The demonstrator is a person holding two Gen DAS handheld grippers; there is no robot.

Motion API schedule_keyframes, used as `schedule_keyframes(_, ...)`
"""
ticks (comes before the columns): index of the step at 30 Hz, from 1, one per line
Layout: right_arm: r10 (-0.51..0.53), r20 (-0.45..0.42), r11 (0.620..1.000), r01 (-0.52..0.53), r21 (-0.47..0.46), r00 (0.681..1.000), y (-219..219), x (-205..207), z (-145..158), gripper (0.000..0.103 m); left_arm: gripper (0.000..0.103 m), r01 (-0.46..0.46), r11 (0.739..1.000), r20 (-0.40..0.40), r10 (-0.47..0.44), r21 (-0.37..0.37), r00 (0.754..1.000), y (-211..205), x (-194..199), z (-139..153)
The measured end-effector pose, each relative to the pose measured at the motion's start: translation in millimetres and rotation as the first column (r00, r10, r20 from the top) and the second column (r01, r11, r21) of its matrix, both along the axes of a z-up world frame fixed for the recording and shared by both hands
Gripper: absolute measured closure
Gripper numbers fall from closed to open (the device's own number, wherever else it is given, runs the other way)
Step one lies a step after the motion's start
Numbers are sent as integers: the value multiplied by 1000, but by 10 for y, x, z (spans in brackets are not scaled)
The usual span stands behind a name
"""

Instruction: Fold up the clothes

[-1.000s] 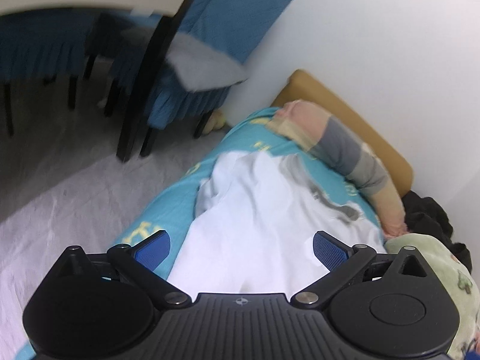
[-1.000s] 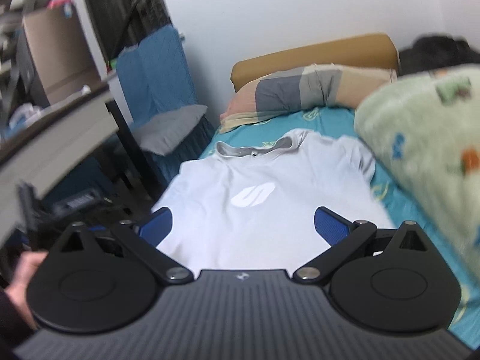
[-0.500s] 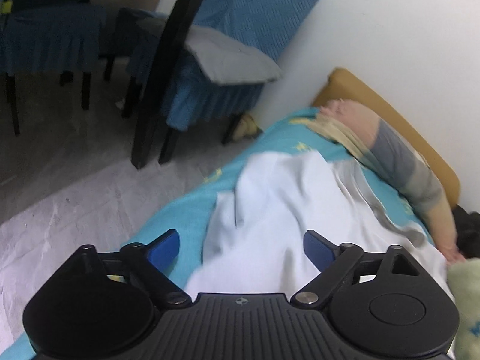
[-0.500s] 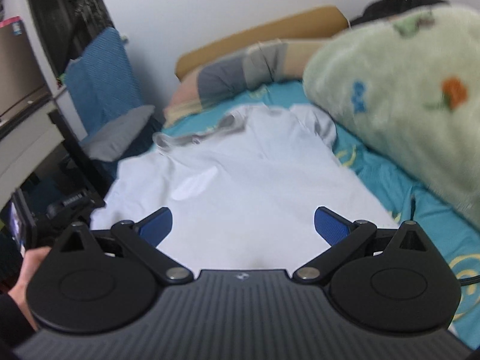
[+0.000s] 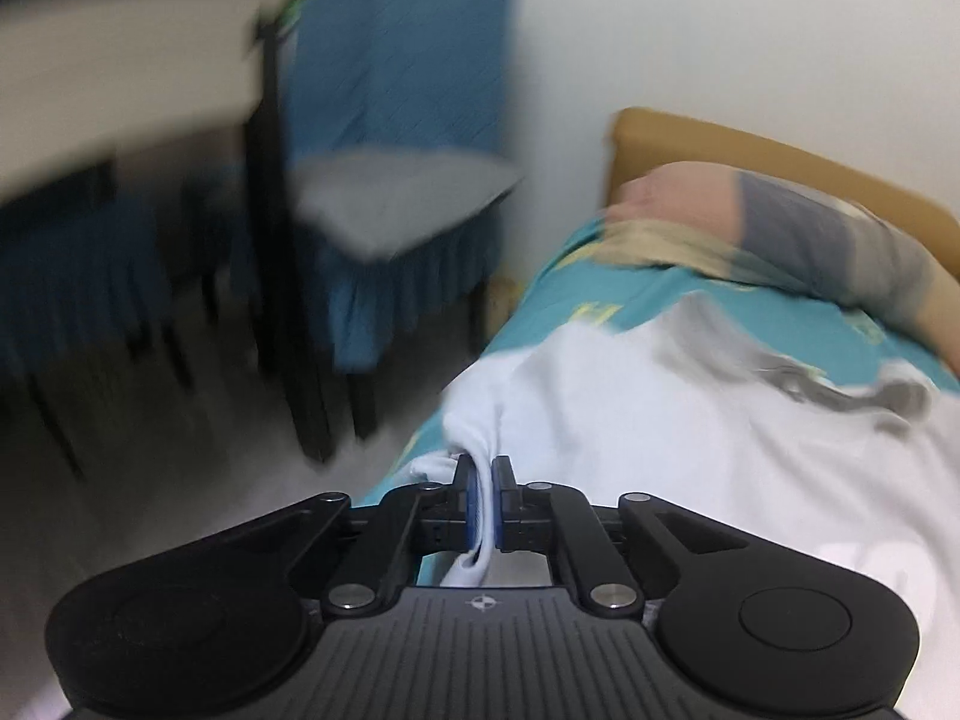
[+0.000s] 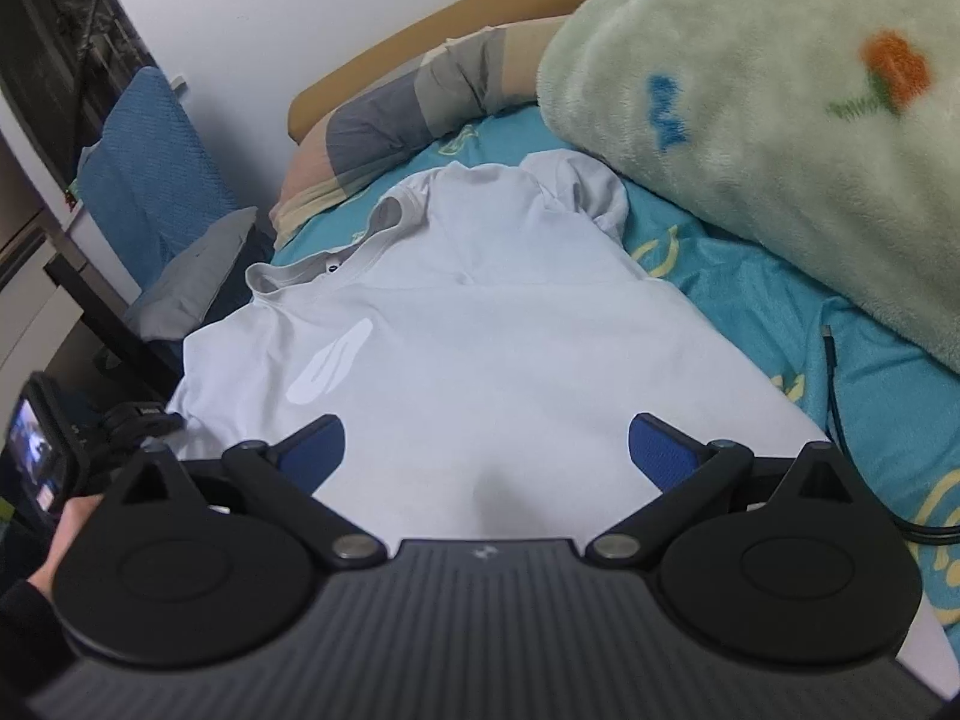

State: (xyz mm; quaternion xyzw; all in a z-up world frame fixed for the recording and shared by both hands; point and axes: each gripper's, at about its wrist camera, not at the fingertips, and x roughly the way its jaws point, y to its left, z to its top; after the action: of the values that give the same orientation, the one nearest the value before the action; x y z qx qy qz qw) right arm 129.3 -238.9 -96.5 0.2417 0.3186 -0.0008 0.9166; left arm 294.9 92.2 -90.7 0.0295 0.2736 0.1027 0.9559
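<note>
My left tool (image 5: 485, 495) pinches the white T-shirt (image 6: 480, 324) at its edge. The right tool (image 6: 486, 447) gapes; the shirt's collar-to-hem axis runs toward 11 o'clock on the bed (image 6: 870, 360).

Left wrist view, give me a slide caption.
Left gripper shut on the white T-shirt's edge at the side of the bed, chair behind.

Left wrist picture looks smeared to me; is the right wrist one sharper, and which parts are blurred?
Left wrist view: chairs and pillow are motion-smeared; only the left gripper, shut on the white shirt, is crisp. Right wrist view: mostly sharp, the green blanket slightly soft, fisheye edges bent.
</note>
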Motion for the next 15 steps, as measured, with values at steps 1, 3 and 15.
schedule_keyframes(1, -13, 13, 1000, 13, -9, 1000, -32, -9, 37, 0, 98, 63, 995, 13, -64, 77, 998, -214, -39, 71)
schedule_keyframes(3, -50, 43, 998, 51, -27, 998, -122, -44, 113, 0, 98, 208, 959, 6, -213, 191, 977, -657, -122, 155)
schedule_keyframes(15, -183, 40, 981, 180, 68, 982, -650, -138, 85, 0, 78, 488, 856, -191, -457, 172, 869, -1846, -187, -293)
